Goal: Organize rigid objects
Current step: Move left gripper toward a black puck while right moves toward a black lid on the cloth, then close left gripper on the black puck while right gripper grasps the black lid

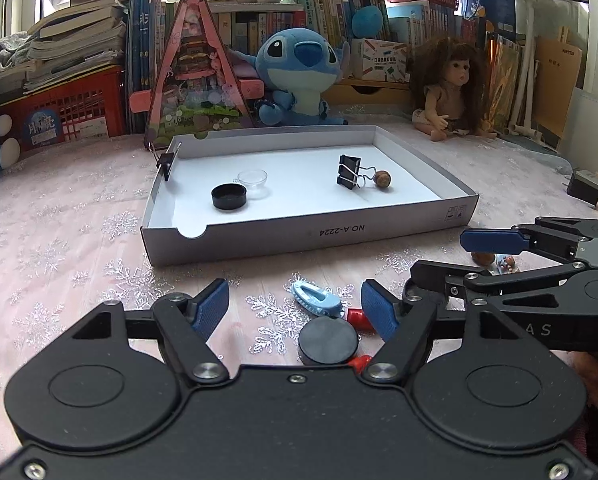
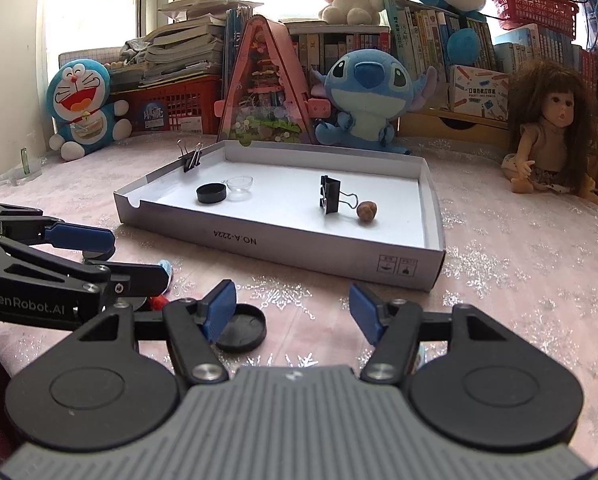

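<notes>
Hovering side by side, left gripper (image 1: 295, 312) and right gripper (image 2: 293, 312), jaws apart

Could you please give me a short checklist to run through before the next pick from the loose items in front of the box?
1. Left gripper open and empty: ok, nothing between its fingers.
2. Right gripper open and empty: ok.
3. A loose item lies within the left gripper's line: ok, the black round lid and the light blue clip lie just ahead on the tablecloth.
4. Free floor space in the white box: ok, wide bare patches between the black cap, the clear dish, the binder clip and the walnut.
5. The two grippers apart from each other: cannot tell, they sit close side by side.
</notes>
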A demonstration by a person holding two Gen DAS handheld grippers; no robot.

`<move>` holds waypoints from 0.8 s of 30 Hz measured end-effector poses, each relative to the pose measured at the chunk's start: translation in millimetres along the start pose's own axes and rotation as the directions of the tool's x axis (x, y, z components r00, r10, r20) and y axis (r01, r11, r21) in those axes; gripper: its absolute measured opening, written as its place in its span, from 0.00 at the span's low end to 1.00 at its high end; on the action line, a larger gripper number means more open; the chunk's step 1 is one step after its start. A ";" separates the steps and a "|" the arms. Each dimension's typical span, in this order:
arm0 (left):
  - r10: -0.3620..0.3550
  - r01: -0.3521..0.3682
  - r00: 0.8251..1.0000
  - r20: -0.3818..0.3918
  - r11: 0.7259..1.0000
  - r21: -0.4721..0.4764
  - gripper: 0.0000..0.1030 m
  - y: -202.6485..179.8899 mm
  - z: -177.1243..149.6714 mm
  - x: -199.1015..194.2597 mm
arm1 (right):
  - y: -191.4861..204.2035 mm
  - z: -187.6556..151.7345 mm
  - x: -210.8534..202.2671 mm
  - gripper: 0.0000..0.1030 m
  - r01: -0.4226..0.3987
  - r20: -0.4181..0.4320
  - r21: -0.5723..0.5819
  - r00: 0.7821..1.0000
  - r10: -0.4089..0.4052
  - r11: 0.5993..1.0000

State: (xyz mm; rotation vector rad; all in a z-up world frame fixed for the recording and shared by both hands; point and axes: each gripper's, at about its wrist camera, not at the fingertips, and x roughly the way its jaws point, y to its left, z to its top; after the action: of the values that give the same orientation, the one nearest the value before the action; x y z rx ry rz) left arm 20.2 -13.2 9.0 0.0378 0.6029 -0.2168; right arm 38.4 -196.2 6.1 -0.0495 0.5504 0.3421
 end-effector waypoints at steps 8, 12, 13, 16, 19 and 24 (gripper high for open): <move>-0.026 0.026 0.999 -0.022 1.000 0.008 0.61 -3.0 -11.1 -3.5 | 2.7 -9.1 -4.9 0.73 -0.016 -0.006 -0.005 1.000 0.016 1.000; -0.018 0.019 0.999 -0.034 1.000 0.009 0.57 -2.9 -17.2 -1.2 | 4.6 -13.2 -2.6 0.73 -0.014 -0.018 -0.002 1.000 0.014 1.000; -0.015 0.016 0.999 -0.032 1.000 0.012 0.56 -3.2 -17.9 -1.7 | 4.6 -13.9 -2.6 0.73 -0.013 -0.017 0.000 1.000 0.013 1.000; -0.016 0.016 0.999 -0.032 1.000 0.011 0.56 -3.4 -18.3 -2.0 | 5.1 -14.6 -3.4 0.73 -0.015 -0.015 0.001 1.000 0.015 1.000; -0.015 0.015 0.999 -0.031 1.000 0.011 0.54 -3.5 -18.9 -2.7 | 5.6 -15.0 -4.7 0.73 -0.017 -0.013 0.001 1.000 0.017 1.000; -0.015 0.016 0.999 -0.029 1.000 0.012 0.50 -3.5 -19.8 -3.4 | 5.9 -15.4 -6.2 0.73 -0.021 -0.010 0.001 1.000 0.021 1.000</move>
State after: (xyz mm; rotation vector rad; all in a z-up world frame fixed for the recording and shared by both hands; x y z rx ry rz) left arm 5.8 -14.0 -5.3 0.0481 0.6306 -0.2354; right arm 23.7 -194.6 -3.5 -0.0445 0.5615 0.3620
